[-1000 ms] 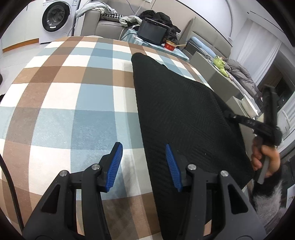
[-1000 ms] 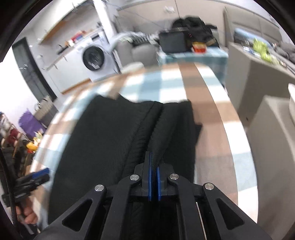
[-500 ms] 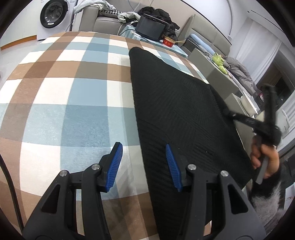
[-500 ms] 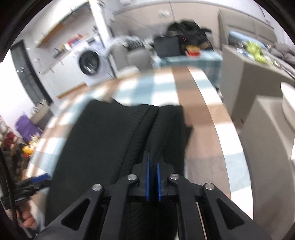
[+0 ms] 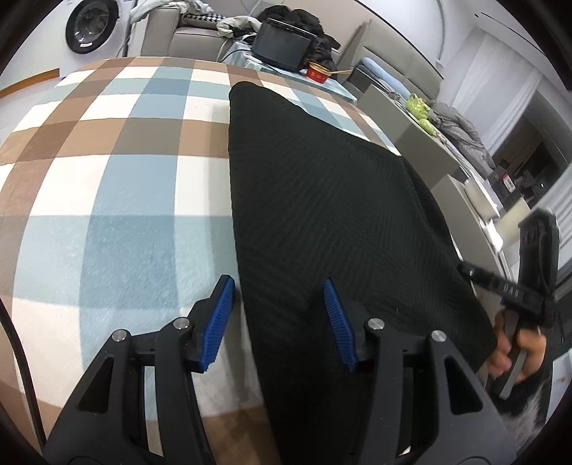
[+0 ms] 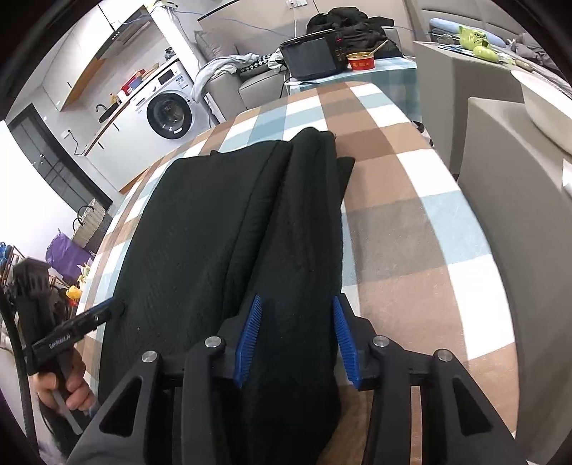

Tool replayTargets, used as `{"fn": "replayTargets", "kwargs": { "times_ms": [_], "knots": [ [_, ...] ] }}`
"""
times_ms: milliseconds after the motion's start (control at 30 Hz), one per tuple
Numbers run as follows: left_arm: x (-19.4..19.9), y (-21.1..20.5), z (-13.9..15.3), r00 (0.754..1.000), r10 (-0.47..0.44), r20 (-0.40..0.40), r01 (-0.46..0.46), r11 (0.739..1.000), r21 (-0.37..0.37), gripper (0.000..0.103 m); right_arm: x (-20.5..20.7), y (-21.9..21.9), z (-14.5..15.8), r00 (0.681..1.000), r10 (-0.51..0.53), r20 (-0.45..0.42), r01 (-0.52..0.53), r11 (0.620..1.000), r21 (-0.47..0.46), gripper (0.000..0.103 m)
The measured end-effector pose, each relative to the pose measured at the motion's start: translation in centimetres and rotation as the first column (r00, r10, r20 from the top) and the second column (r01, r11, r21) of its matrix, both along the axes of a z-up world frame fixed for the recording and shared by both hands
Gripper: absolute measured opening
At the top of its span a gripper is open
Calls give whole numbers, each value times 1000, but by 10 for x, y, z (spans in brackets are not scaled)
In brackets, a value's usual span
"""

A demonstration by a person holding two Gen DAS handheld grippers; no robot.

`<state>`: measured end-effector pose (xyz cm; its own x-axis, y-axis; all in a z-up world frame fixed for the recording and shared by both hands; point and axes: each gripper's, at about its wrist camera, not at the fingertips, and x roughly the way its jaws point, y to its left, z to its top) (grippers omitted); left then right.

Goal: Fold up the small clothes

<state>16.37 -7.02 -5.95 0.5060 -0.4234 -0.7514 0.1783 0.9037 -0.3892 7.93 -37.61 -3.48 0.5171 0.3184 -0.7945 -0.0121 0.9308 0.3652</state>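
A black ribbed knit garment [image 5: 321, 214] lies flat on the blue, brown and white checked tablecloth [image 5: 125, 179]. In the right wrist view its right side [image 6: 304, 221] is folded over into a long strip. My left gripper [image 5: 280, 322] hovers over the garment's left edge near the front. Its jaws are opening a little, with the edge between them and the pads clear of it. My right gripper [image 6: 296, 339] straddles the folded strip. Its jaws are opening and the pads are coming off the cloth between them. A hand [image 5: 514, 350] holds the right gripper.
The table's right edge runs close beside the garment, with grey cabinets [image 6: 507, 200] past it. Beyond the far edge stand a black screen [image 6: 311, 59], a red bowl [image 6: 361, 62], a sofa [image 5: 186, 32] and a washing machine [image 6: 168, 114].
My right gripper was shut on the folded strip and has since opened over it while shifting sideways. My left gripper has edged forward along the garment's left edge.
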Motion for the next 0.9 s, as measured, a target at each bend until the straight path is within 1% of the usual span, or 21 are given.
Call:
{"fn": "replayTargets", "kwargs": {
  "times_ms": [67,133,167,200,267,300,367,500,600,667,700,767,833,900],
  "knots": [
    [7,-4,-1,1000,10,6,-10,1000,-6,48,6,4,-3,1000,10,-3,-10,1000,-7,42],
    [11,-8,-1,1000,22,17,-23,1000,19,44,11,11,-4,1000,27,-4,-28,999,-22,41],
    [12,-10,-1,1000,24,20,-24,999,37,33,14,14,-4,999,37,-11,-37,999,-23,36],
    [13,-10,-2,999,24,21,-25,998,51,26,16,17,-3,999,49,-19,-50,998,-32,32],
    [14,-7,-3,999,27,20,-28,999,44,23,19,23,-1,997,73,-21,-74,997,-19,29],
    [14,-3,-3,999,29,18,-29,999,38,22,20,26,0,996,82,-21,-83,996,-21,28],
    [12,5,-3,999,44,18,-45,998,37,21,24,34,1,995,98,-22,-99,994,-40,28],
    [14,28,-2,995,94,24,-95,994,48,21,39,60,1,989,147,-20,-148,989,-32,28],
    [22,50,0,988,149,27,-151,986,69,21,54,83,1,985,171,-12,-172,985,-18,28],
    [29,61,2,984,174,40,-177,979,97,21,59,95,0,983,183,-4,-183,983,-12,28],
    [31,65,1,983,180,39,-183,978,98,21,62,100,0,983,185,0,-185,983,0,28],
    [32,73,0,982,186,25,-188,979,84,23,64,100,0,983,182,-1,-182,983,10,28],
    [30,78,1,982,189,18,-190,979,71,25,61,91,0,986,165,-5,-165,986,38,28],
    [24,82,3,981,192,26,-193,978,80,34,50,77,2,989,150,-1,-150,987,51,28]
  ]
}}
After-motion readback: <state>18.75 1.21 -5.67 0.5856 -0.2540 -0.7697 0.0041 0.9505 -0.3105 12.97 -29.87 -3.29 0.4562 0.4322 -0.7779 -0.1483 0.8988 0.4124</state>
